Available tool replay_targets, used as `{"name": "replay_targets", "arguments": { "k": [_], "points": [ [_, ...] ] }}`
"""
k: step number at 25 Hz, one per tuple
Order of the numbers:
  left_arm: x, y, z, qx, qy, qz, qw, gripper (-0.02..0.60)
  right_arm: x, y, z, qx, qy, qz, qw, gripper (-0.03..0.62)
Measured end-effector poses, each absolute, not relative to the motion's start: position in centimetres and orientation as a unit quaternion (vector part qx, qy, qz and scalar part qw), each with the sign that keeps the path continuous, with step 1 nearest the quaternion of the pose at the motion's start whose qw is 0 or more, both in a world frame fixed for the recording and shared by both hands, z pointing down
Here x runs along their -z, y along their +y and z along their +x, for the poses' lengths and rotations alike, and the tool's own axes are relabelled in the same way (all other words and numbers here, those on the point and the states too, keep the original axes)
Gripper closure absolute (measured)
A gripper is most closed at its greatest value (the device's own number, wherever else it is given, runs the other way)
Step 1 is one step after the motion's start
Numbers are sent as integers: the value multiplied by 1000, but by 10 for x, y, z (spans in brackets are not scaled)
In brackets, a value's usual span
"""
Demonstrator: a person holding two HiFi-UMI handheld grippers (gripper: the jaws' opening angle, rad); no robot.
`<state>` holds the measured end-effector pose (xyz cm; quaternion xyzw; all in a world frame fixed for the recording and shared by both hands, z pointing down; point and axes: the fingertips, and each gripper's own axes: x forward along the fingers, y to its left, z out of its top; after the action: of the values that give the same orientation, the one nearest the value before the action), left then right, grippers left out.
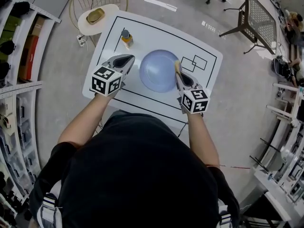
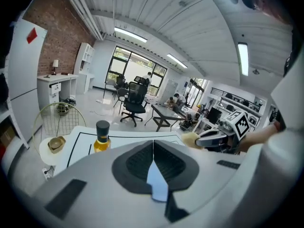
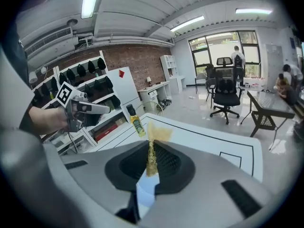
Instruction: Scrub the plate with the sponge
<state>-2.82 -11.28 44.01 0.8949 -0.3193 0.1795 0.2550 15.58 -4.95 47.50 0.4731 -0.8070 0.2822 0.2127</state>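
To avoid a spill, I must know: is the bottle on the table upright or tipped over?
Upright: the bottle stands on its base on the table, dark cap on top.

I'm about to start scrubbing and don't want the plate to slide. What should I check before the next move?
1. Sponge clamped in the right hand-held gripper: ok.
2. Plate lies on the table, face up: ok.
3. Left hand-held gripper steadies the plate: not ok; it is shut on nothing, beside the left rim.
4. Sponge touches the plate: cannot tell; the head view shows it over the right rim.
5. Bottle clear of the plate: ok, upright, farther back on the table.
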Motion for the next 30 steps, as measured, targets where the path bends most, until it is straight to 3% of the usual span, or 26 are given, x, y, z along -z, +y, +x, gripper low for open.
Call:
{"name": "replay_targets", "arguments": {
  "k": [13, 16, 30],
  "points": [
    [-513, -103, -29, -236, -282, 866, 338, 571, -527, -46, 131, -297, -813, 423, 269, 569],
    [-530, -97, -27, -246, -267, 858, 363, 487, -538, -44, 122, -295, -816, 409, 284, 569],
    [-594, -69, -15, -280, -208, 822, 449, 446, -578, -43, 87, -251, -838, 335, 351, 569]
  ]
}}
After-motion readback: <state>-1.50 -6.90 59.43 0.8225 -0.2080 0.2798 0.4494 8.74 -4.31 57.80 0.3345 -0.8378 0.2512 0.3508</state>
